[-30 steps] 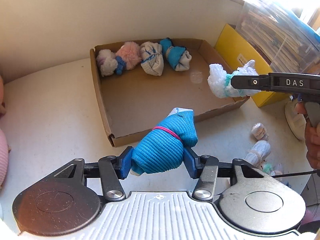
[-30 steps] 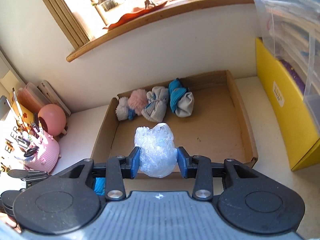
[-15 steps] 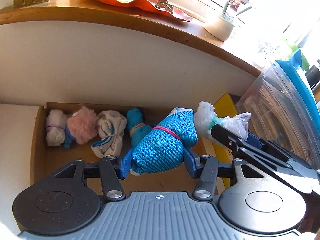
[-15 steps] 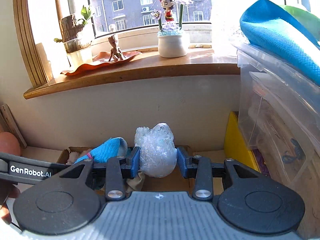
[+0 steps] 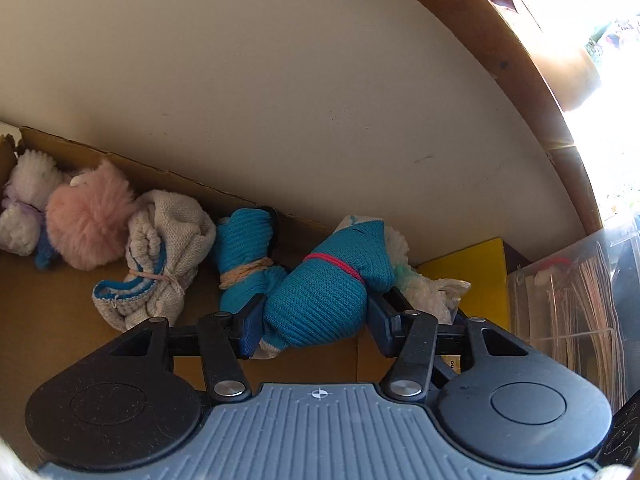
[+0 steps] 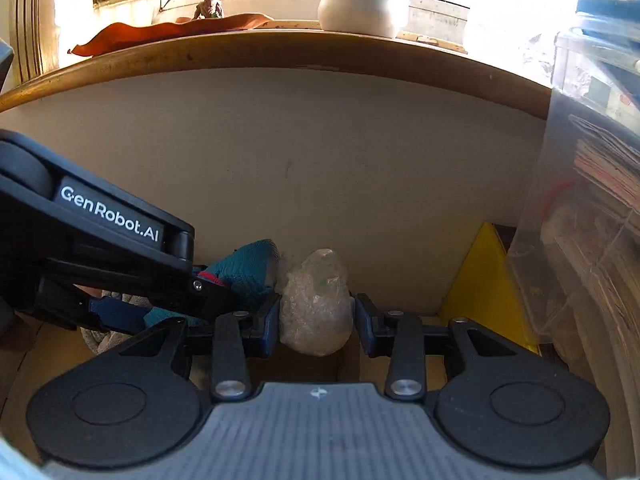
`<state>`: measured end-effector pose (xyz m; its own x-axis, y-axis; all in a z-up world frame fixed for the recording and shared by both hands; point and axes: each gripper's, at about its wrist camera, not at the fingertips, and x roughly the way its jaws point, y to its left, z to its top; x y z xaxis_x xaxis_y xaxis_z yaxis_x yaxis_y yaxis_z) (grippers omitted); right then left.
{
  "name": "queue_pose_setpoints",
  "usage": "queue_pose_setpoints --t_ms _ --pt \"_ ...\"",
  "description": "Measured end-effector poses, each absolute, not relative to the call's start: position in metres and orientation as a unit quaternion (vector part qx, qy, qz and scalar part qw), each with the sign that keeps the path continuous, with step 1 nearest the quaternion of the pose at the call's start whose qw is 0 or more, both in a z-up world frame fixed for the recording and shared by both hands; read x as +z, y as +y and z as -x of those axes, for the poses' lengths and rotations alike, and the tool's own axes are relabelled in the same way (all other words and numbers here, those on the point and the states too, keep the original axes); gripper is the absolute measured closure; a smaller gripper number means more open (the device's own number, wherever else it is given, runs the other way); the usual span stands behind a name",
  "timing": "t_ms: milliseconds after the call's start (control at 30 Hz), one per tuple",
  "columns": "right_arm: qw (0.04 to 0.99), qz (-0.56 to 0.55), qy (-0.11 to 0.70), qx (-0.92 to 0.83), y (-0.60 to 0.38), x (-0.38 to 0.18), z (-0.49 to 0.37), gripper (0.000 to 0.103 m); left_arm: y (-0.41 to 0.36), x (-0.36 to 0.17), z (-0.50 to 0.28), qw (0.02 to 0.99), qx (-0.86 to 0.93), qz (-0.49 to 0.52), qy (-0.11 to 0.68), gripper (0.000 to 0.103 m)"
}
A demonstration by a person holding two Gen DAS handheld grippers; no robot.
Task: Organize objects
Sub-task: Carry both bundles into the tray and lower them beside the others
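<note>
Left gripper (image 5: 316, 322): pads clamped on both sides of the blue sock bundle (image 5: 324, 296), the one with the pink band round its neck. Jaws part-way apart, filled by the bundle. Right gripper (image 6: 315, 322): pads pressed on the white fuzzy bundle (image 6: 314, 308), narrower gap, same story.

Pose: both tools point down and forward at the back of the cardboard box (image 5: 44, 316), side by side. In the right wrist view the left tool's body crosses in from the left, its blue bundle touching or just beside the white one (contact not clear). In the left wrist view the white bundle shows just behind and right of the blue one, with one right-tool finger under it.

Beyond the held bundles, along the box's back wall: a blue roll tied with a tan band (image 5: 248, 256), a grey sock bundle (image 5: 160, 264), a pink fluffy one (image 5: 88, 220), a white-lilac one (image 5: 24, 208) at the far left corner. Yellow box (image 5: 464, 276) and clear plastic bin (image 5: 572, 300) stand right of the cardboard box. Wall behind, wooden sill (image 6: 280, 52) above with a white pot (image 6: 360, 4).

Versus a second ago: both tools were back at the box's near edge, looking down at its open floor. Now both are in over the box, close to the stored row. Grips unchanged on both.
</note>
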<state>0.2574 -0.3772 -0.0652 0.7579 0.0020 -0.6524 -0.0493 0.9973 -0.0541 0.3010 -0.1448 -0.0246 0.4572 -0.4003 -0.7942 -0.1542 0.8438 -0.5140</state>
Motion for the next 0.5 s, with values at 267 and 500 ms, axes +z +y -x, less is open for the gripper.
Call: queue_pose_setpoints --t_ms 267,500 --pt "0.926 0.063 0.369 0.048 -0.373 -0.079 -0.256 0.063 -0.163 -0.022 -0.301 0.831 -0.052 0.19 0.521 0.035" --pt "0.924 0.088 0.369 0.045 -0.369 -0.076 -0.247 0.053 -0.175 -0.031 -0.3 0.828 -0.057 0.162 0.533 0.027"
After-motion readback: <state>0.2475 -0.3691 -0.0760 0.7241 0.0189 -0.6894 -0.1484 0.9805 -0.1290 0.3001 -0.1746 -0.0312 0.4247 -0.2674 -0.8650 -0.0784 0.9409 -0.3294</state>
